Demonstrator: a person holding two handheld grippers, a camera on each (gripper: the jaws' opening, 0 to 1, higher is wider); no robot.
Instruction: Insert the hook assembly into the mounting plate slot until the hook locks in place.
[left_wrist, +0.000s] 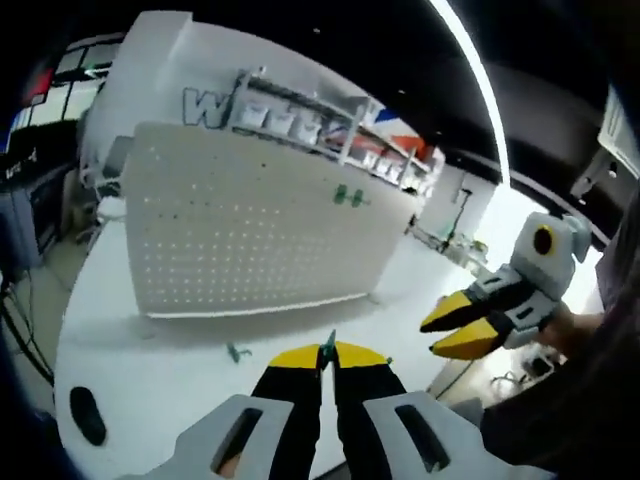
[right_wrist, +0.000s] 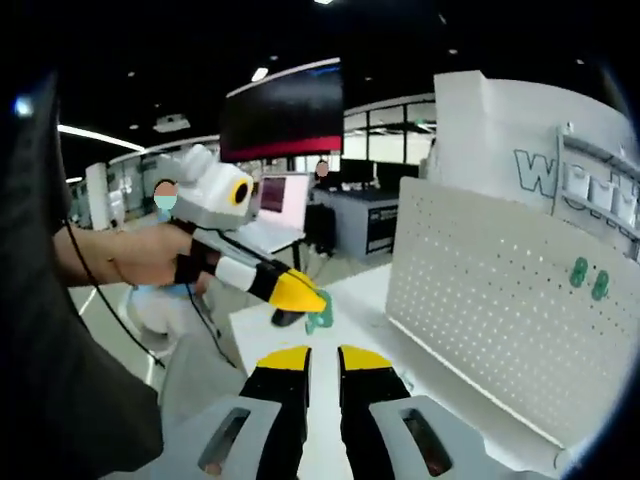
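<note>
Right now the green hook sits pinched between my left gripper jaws, closed on it, its stem pointing up toward twelve o'clock. Straight ahead at twelve stands the white pegboard on the table, well apart from the hook, two green hooks already hung near its upper edge. A spare hook lies on the table at ten o'clock. My right gripper hangs nearly closed, holding nothing. I judge the left is the nearer and must carry forward.
</note>
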